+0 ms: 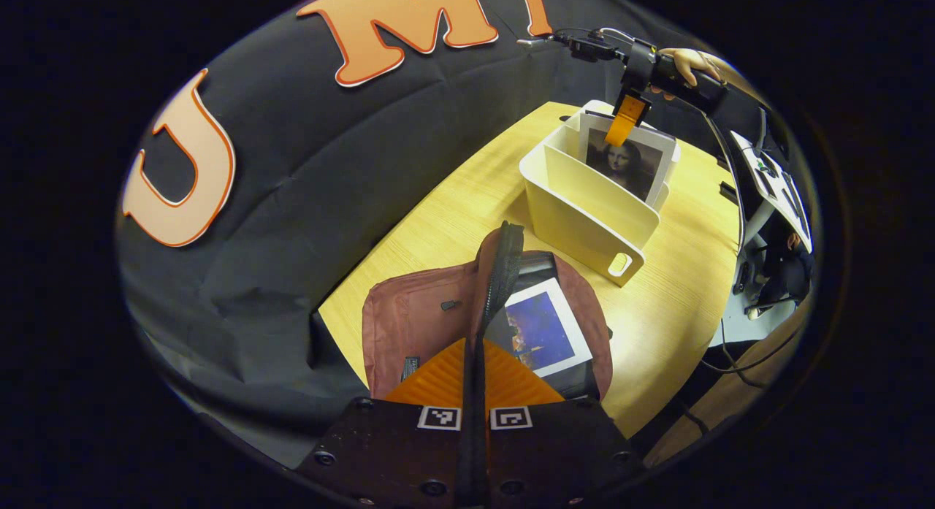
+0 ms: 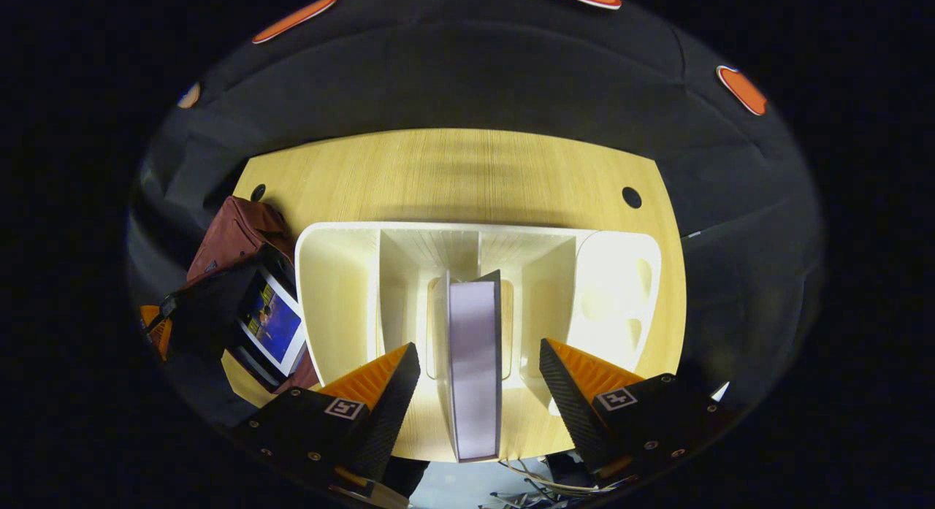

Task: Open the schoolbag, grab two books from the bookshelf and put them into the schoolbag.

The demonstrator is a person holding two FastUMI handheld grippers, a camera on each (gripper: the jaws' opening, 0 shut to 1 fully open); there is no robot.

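Right gripper (image 2: 478, 392) hangs open over the cream plastic bookshelf (image 2: 336, 290), fingers straddling the upright purple-edged book (image 2: 475, 363), spine running near-to-far between them; left gripper (image 1: 473, 381) pinches the maroon fabric schoolbag (image 1: 409, 319) strap, first book inside.

A: What stands around?
B: A light wooden table (image 2: 453, 169) with two round holes near its far edge. Black cloth (image 1: 292, 188) hangs behind it in folds.
A: And the light?
B: It falls bright on the table.
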